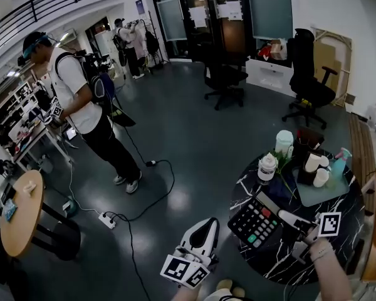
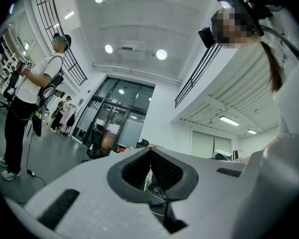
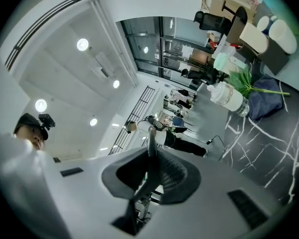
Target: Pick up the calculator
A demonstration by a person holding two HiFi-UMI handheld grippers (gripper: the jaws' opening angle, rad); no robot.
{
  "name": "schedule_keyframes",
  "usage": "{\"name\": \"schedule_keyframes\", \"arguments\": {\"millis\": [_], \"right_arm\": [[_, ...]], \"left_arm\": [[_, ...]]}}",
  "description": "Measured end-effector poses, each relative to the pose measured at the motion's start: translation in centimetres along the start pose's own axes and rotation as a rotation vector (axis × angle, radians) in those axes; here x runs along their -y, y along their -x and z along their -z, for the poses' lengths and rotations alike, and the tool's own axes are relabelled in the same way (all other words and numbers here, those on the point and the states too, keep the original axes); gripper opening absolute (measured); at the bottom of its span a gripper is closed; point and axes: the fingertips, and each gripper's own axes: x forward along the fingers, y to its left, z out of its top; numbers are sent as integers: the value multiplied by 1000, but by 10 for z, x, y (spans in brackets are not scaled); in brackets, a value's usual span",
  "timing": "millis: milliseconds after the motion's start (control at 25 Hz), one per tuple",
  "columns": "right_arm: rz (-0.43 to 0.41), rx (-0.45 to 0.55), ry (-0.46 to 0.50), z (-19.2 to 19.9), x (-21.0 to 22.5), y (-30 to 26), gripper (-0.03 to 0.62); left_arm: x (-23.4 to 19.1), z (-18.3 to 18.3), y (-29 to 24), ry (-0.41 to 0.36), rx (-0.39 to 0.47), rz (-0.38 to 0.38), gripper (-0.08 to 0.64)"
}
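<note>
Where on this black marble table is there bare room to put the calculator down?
Bare marble lies along the table's near edge, below the calculator. The far side is crowded: white bottle, green stems, tray of cups.

- right hand-held gripper (image 3: 152, 176): jaws nearly together, pads pressing a thin dark calculator (image 3: 150, 142) seen edge-on;
- black, white-veined tabletop (image 3: 269, 153) at the right, carrying a white bottle (image 3: 228, 97), green leaves (image 3: 256, 87) and two white cups (image 3: 252, 37);
- a person (image 3: 182, 142) stands on the floor beyond
</note>
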Motion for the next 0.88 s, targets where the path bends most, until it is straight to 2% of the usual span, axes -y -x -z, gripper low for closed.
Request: {"name": "schedule_keyframes", "arguments": {"millis": [880], "right_arm": [[-8, -27, -9, 23, 4, -22, 52]], "left_arm": [[-17, 2, 15, 6, 2, -34, 8]]}}
